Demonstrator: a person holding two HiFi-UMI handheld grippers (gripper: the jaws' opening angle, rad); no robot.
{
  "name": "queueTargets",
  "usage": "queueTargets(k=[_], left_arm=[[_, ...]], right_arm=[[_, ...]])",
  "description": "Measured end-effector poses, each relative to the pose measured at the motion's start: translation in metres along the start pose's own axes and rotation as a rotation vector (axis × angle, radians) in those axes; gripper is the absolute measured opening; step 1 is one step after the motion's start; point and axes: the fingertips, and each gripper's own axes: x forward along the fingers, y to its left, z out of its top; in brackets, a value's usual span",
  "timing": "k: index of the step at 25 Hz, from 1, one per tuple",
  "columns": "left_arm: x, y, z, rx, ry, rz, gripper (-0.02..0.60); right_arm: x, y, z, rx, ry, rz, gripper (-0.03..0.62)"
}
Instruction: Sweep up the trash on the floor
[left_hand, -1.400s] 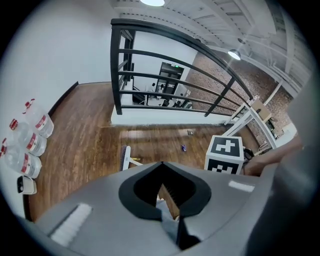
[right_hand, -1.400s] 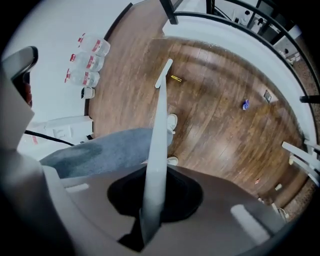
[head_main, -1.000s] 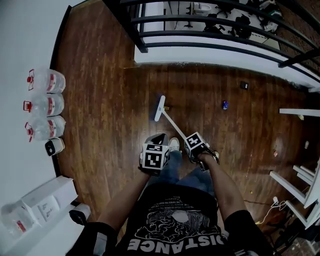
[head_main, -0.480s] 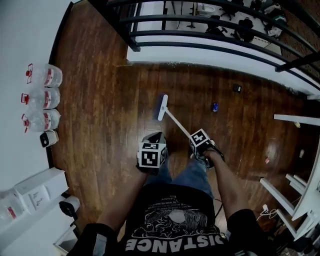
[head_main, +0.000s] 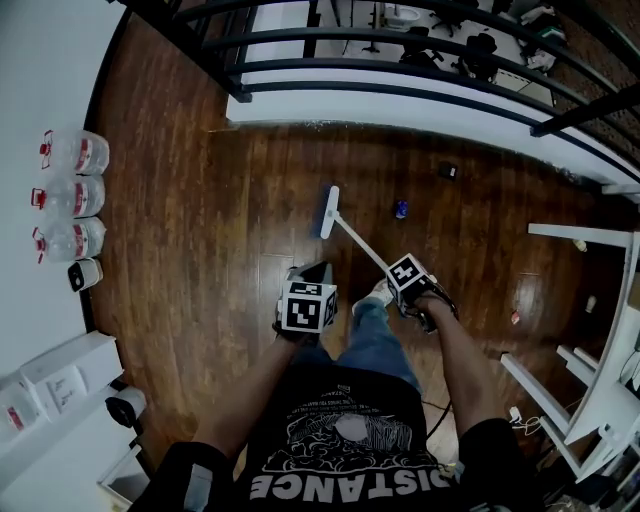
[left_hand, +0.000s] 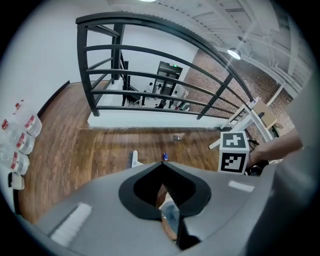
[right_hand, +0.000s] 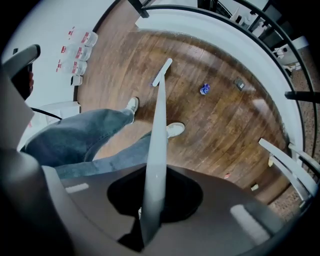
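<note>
Right tongs (right_hand: 156, 176) clamp broom handle (right_hand: 159, 125); left tongs (left_hand: 160, 164) closed, tips touching; blue trash (head_main: 401, 209) near broom.

**Black tee, blue jeans, white sneakers**

At 6 o'clock in the head view, a black short-sleeved T-shirt (head_main: 345, 440) bears a white graphic and white block lettering. Blue jeans (head_main: 372, 345) end in white sneakers (right_hand: 175, 129). The left gripper (left_hand: 161, 166) and right gripper (right_hand: 156, 196) are grey-shelled with black throats. The left marker cube (head_main: 305, 308) and right marker cube (head_main: 410, 272) show black-and-white squares.
</note>
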Motion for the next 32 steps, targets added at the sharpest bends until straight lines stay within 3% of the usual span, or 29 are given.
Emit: queueTargets(k=[10,20,32], left_arm=[[0.025,-0.066,0.011,0.0,-0.007,-0.009,0.005],[0.038,-0.105,0.015,0.027,-0.012,-0.016,0.006],[0.045,-0.134,0.019,0.107,0.003,-0.045,0.006]], right_arm=[[-0.027,-0.107,-0.056,-0.065,0.032,-0.141,0.026],[-0.038,-0.167,-0.091,-0.044,0.032,-0.186,0.026],[-0.027,-0.184,-0.143,0.124,0.01,-0.091,0.026]])
